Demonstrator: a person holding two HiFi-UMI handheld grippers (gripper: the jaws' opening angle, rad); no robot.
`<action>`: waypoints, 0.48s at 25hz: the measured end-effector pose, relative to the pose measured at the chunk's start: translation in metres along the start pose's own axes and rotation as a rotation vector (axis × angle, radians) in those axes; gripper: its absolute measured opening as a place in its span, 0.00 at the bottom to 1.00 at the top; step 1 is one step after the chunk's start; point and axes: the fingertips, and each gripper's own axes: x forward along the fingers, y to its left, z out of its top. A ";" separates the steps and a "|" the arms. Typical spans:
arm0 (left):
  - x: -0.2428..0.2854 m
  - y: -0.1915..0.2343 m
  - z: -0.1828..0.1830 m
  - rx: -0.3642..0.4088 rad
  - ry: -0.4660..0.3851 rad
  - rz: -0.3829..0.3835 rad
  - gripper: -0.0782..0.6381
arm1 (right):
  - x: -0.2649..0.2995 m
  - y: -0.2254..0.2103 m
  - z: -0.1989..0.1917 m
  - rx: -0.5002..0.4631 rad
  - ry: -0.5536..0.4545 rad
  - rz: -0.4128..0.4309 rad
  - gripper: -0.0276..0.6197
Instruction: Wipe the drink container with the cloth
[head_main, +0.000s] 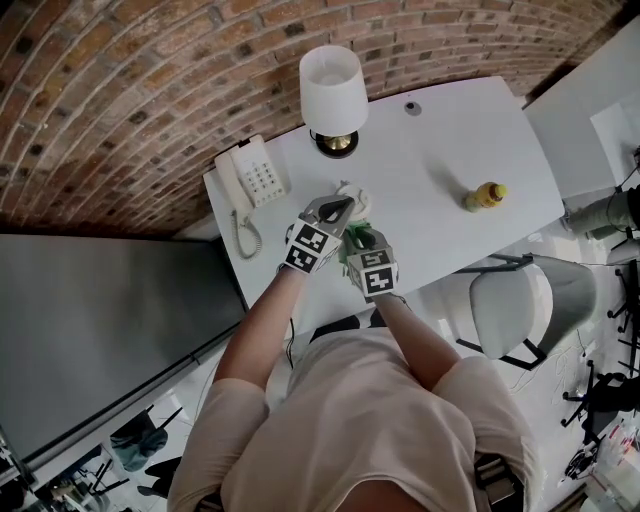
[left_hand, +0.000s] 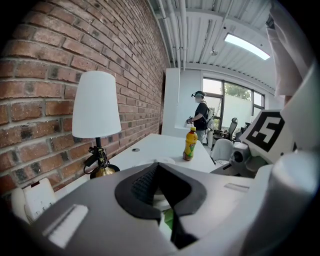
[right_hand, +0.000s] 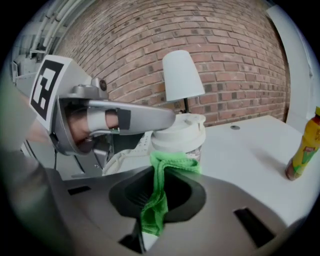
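Note:
The drink container is a cup with a white lid, standing near the middle of the white table. My left gripper is shut on its lid from the left; in the right gripper view its finger lies against the lid. My right gripper is shut on a green cloth. The cloth runs up from between the jaws and presses against the cup's side just under the lid. In the left gripper view, only a sliver of white lid and green cloth shows between the jaws.
A white-shaded lamp stands behind the cup and a white telephone to its left. A yellow bottle lies at the table's right. A white chair stands at the near right. A person stands far off.

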 end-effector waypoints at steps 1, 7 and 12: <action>0.000 -0.001 0.000 -0.006 0.002 0.000 0.12 | -0.001 -0.002 -0.001 -0.007 0.001 0.000 0.12; 0.008 -0.010 0.003 -0.031 0.009 0.002 0.12 | -0.013 -0.023 -0.002 -0.031 0.002 -0.033 0.12; 0.016 -0.015 0.007 -0.046 0.009 0.019 0.12 | -0.024 -0.044 0.001 -0.063 0.012 -0.052 0.12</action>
